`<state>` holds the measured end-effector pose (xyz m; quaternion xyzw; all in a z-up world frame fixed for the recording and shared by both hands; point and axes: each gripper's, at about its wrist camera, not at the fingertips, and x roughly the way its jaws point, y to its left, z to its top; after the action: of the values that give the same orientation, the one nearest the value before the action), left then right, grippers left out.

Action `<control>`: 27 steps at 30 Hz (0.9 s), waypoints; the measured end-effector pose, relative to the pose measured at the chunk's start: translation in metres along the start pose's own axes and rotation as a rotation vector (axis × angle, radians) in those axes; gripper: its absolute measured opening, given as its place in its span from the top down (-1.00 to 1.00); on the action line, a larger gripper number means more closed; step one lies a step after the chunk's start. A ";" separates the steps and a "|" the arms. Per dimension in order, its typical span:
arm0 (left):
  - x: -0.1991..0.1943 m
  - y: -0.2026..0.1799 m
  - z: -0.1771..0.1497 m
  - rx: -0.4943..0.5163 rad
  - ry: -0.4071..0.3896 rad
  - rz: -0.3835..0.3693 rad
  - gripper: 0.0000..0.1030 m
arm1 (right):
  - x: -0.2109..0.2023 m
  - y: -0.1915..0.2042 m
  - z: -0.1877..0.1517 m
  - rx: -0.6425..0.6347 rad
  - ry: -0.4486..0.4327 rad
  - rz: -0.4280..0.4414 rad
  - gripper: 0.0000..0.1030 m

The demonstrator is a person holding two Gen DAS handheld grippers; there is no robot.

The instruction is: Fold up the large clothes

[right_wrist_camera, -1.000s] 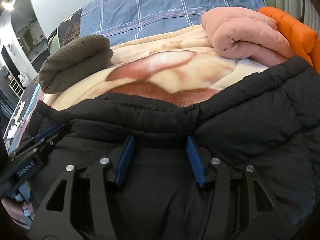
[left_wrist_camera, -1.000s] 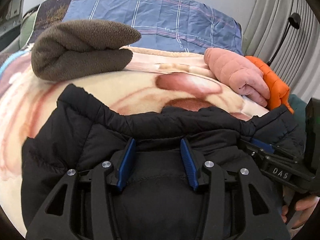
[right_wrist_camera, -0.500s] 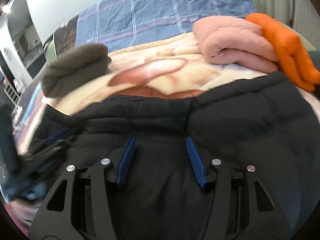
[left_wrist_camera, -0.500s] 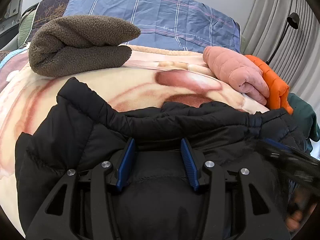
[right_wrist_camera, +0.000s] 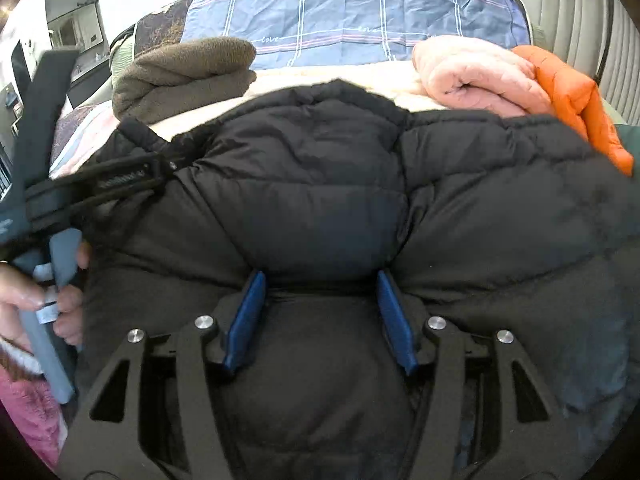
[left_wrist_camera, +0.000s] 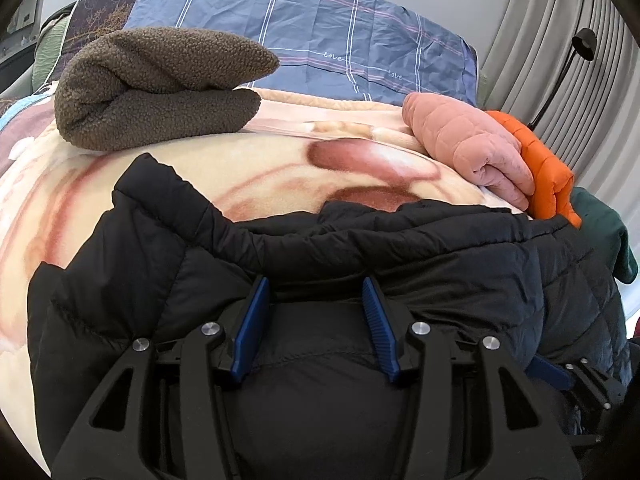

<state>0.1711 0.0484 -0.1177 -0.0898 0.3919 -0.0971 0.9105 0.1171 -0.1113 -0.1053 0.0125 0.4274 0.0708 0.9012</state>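
Note:
A black puffer jacket (left_wrist_camera: 360,248) lies bunched on a cream and pink blanket (left_wrist_camera: 260,176) on the bed and fills the lower part of both views. My left gripper (left_wrist_camera: 316,292) has its blue pads apart with jacket fabric bulging between them. My right gripper (right_wrist_camera: 320,284) likewise has its pads wide apart with the jacket (right_wrist_camera: 320,184) pushed up in a mound between and ahead of them. The left gripper also shows at the left edge of the right wrist view (right_wrist_camera: 120,176), at the jacket's left side. Whether either gripper squeezes the fabric does not show.
A folded brown fleece (left_wrist_camera: 160,88) lies at the far left of the bed. A folded pink quilted jacket (left_wrist_camera: 472,148) and an orange one (left_wrist_camera: 548,172) lie at the far right, beside a dark green garment (left_wrist_camera: 600,236). A blue plaid sheet (left_wrist_camera: 320,36) covers the far end. Curtains stand at right.
The right gripper has lifted and pushed the jacket forward, so it now piles up and hides most of the blanket in its view. The left gripper has hardly moved.

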 end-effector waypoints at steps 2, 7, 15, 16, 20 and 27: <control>-0.001 0.001 -0.001 -0.001 -0.002 -0.001 0.02 | -0.019 0.000 -0.004 0.057 -0.007 0.003 -0.10; -0.001 0.002 0.000 -0.004 -0.003 -0.008 0.01 | -0.048 0.008 -0.041 0.013 0.015 0.083 -0.08; -0.001 -0.003 -0.001 0.013 -0.005 -0.007 -0.03 | -0.063 0.004 -0.055 0.042 0.029 0.089 -0.08; -0.001 -0.002 -0.001 0.009 -0.004 -0.010 -0.03 | -0.069 0.009 -0.060 0.012 0.016 0.098 -0.09; -0.001 -0.001 -0.001 0.008 -0.006 -0.020 -0.04 | -0.051 0.019 -0.093 -0.132 -0.004 0.041 -0.13; -0.006 0.002 -0.001 -0.005 -0.016 -0.019 -0.04 | -0.069 0.008 -0.091 -0.098 0.002 0.086 -0.15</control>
<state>0.1666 0.0512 -0.1148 -0.0966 0.3838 -0.1042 0.9124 0.0024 -0.1163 -0.1093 -0.0133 0.4234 0.1304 0.8964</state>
